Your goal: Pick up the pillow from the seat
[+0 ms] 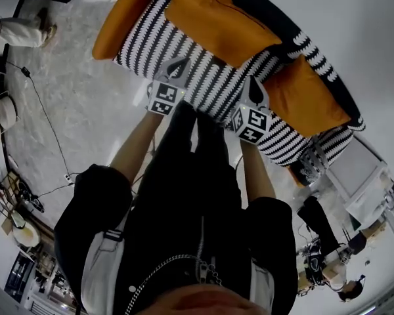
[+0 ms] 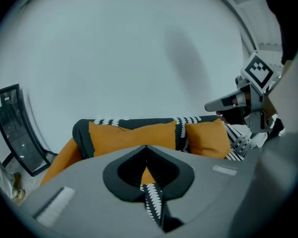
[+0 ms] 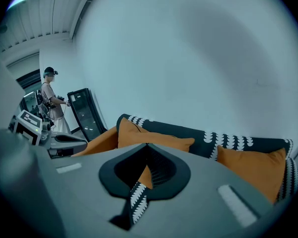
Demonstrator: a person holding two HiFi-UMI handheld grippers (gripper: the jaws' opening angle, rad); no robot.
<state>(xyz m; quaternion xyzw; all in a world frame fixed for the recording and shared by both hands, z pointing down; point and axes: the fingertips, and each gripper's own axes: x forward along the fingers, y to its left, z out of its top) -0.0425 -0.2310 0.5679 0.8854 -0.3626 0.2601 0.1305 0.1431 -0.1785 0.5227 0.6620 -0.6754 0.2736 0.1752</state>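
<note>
Looks like a lab or recording studio with a living-room corner mocked up, not a real home. There's a black-and-white sofa (image 1: 203, 77) with orange cushions (image 1: 217, 15), but it sits on a pale polished floor (image 1: 92, 117) with a cable (image 1: 50, 123) trailing across it. A plain white wall (image 3: 188, 58) runs behind the sofa. There's a clutter of gear (image 1: 23, 231) along the floor's edge, and another person (image 3: 50, 100) in a head rig stands by a black rack (image 3: 87, 114).

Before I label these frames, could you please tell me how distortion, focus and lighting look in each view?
Head view: wide-angle bend curves the sofa, the person's dark clothing is underexposed. Left gripper view: round dark vignette, the left gripper close and soft, a faint shadow on the wall. Right gripper view: same vignette, bluish cast.
</note>
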